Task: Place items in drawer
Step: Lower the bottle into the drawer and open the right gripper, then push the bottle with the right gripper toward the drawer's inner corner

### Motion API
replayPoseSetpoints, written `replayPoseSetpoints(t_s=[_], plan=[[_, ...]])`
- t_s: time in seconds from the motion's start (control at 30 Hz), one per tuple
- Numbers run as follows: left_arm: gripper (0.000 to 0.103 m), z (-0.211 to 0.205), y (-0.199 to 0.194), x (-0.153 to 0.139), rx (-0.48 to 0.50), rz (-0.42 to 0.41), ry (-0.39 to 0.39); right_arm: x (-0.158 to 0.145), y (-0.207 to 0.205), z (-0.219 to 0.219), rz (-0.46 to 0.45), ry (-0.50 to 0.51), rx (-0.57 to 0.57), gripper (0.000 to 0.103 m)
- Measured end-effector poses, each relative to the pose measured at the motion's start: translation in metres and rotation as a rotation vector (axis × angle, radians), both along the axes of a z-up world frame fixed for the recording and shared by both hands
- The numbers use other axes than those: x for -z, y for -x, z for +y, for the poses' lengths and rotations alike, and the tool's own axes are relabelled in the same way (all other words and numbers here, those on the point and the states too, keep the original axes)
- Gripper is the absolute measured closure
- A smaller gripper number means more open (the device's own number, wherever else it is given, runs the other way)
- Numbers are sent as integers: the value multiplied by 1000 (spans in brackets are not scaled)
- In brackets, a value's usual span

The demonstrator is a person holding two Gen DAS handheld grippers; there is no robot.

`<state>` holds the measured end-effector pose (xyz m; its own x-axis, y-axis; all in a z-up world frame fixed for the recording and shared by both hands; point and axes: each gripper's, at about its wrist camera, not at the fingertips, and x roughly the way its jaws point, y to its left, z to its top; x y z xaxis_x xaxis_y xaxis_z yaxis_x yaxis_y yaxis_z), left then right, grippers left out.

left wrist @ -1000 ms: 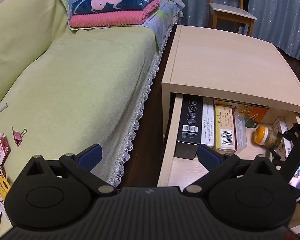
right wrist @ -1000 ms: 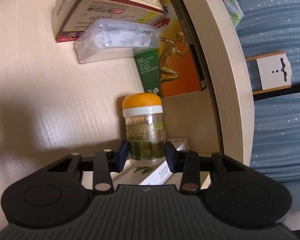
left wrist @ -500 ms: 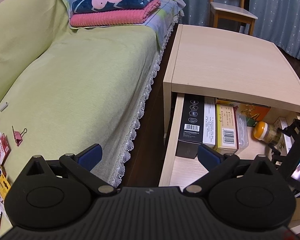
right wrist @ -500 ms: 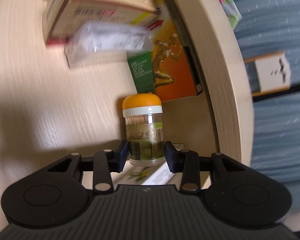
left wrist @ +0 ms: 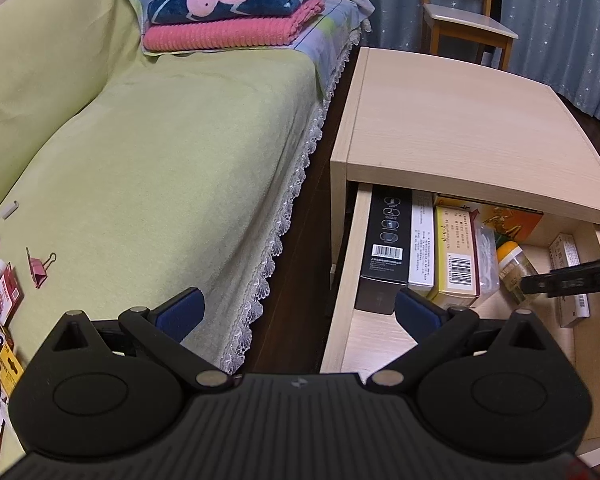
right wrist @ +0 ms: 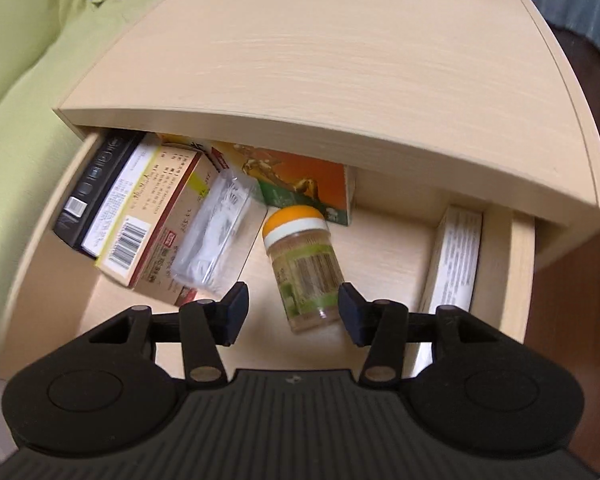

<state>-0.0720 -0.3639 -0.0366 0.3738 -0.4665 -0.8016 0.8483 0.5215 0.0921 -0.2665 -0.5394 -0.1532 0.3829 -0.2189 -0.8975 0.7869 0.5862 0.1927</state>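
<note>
- The clear plastic jar with an orange lid lies on its side on the open pale wooden drawer's floor, between boxes.
- My right gripper hangs spread above it, touching nothing.
- My left gripper is spread wide, empty.

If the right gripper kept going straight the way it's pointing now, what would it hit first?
Most likely the orange-capped jar, which lies between the open fingers of the right gripper on the drawer floor. Depth is unclear, so it might meet the floor beside the jar instead.
</note>
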Motion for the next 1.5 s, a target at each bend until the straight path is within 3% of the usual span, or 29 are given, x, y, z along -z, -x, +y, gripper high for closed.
replayPoseSetpoints(t_s=[0.2, 0.3, 0.4, 0.57, 0.7, 0.77, 0.8, 0.93, 1.03, 1.1, 1.13, 1.17, 1.23, 1.4, 1.5], plan=[[1, 0, 0, 1, 1, 4, 0, 5, 15, 11, -22, 28, -51, 58], [1, -1, 1, 1, 5, 2, -2, 10, 2, 21, 24, 133, -96, 58], [1, 0, 1, 1, 7, -2, -3, 24, -10, 18, 82, 138, -115, 62], [1, 2, -3, 2, -6, 2, -6, 25, 1, 18, 128, 82, 57, 66], [1, -1, -2, 4, 3, 3, -10, 20, 13, 19, 47, 29, 135, 67], [1, -2, -2, 4, 11, 1, -10, 15, 11, 15, 50, 38, 120, 45], [1, -2, -1, 4, 14, 0, -9, 13, 8, 11, 63, 62, 111, 44], [1, -1, -2, 3, 7, 4, -3, 10, -2, -11, 47, 46, 78, 44], [1, 1, -4, 3, -6, 7, -4, 18, -14, -10, 96, 36, 41, 44], [1, 2, -6, 4, -13, 6, -6, 27, -17, -5, 144, 41, 43, 50], [1, 3, -7, 4, -14, 5, -7, 31, -16, -3, 157, 50, 56, 61], [1, 3, -8, 4, -15, 4, -8, 35, -15, 0, 170, 58, 70, 65], [1, 3, -9, 5, -15, 4, -10, 38, -10, 2, 158, 80, 129, 67], [1, 4, -8, 5, -14, 11, -6, 38, -8, -3, 110, 103, 301, 65], [1, 6, -8, 5, -14, 10, -3, 32, -9, 4, 92, 149, 282, 54]])
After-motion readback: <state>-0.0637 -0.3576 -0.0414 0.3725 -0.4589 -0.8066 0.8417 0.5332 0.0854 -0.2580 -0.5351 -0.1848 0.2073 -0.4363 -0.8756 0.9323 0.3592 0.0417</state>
